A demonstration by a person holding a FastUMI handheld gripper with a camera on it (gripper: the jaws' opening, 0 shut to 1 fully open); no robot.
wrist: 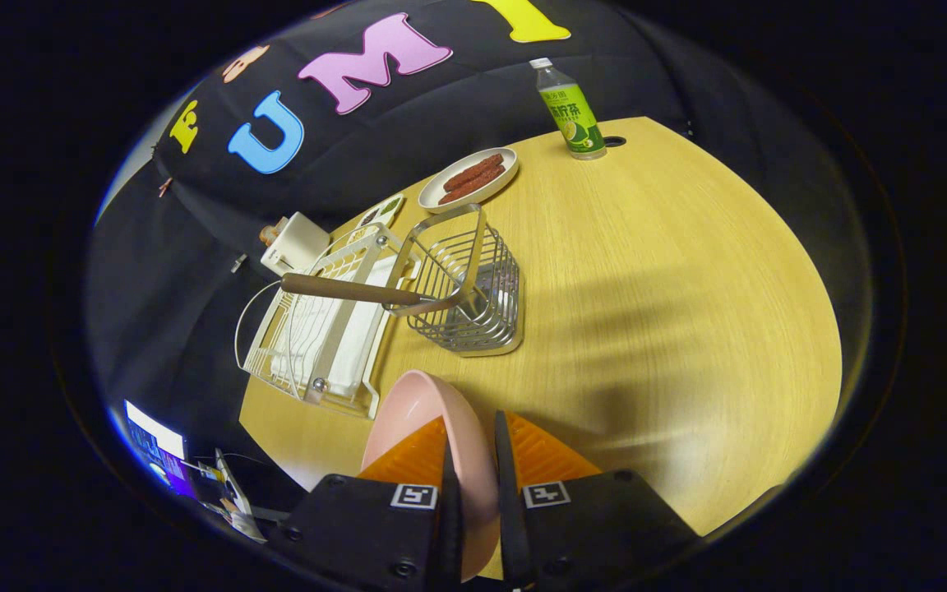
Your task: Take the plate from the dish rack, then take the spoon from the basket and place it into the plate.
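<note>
Plate: pink, held on edge by the tongs, above the near part of the tabletop.

Both fingers press the plate rim from either side at a narrow gap. Landmark: wire basket. The spoon stands in the basket, its brown handle leaning out over the dish rack just beside it. Beyond the basket lies a dish of sausages; farther beyond, a green-labelled bottle.

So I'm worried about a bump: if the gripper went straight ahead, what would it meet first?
Probably the wire basket, just beyond the pink plate that the gripper is shut on; depth is hard to judge here.
</note>
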